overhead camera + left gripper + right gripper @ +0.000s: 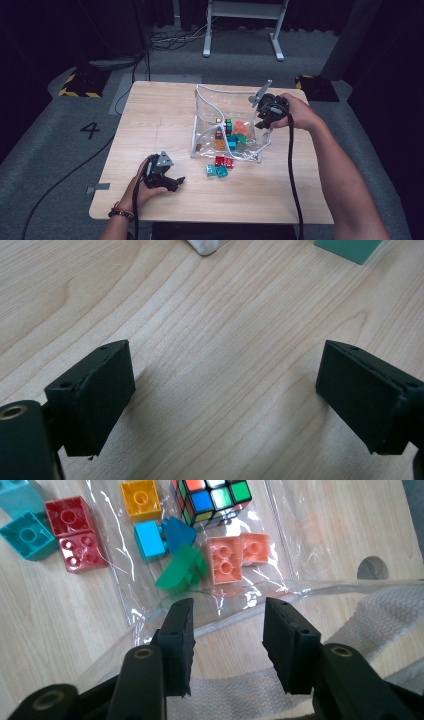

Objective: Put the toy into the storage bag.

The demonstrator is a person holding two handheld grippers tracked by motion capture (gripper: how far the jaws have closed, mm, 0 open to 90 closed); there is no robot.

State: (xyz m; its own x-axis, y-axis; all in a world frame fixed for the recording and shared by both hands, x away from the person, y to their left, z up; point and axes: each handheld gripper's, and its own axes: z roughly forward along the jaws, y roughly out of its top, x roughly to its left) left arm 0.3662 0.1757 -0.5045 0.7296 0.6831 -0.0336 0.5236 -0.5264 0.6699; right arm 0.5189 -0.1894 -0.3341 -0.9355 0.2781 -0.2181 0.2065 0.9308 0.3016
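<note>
My left claw (176, 181) rests with jaws wide apart and empty near the table's (150, 107) near-left edge. The four loose bricks (220, 166) lie mid-table, just outside the clear bag (210, 107). My right claw (264, 120), half open at the bag's right rim (nothing pinched), probably must close on that rim before loading continues.

The only readable mark I see from above is a large black numeral 4 (90, 130), painted on the grey floor (45, 165) left of my table (150, 110). Nothing else carries legible writing.
</note>
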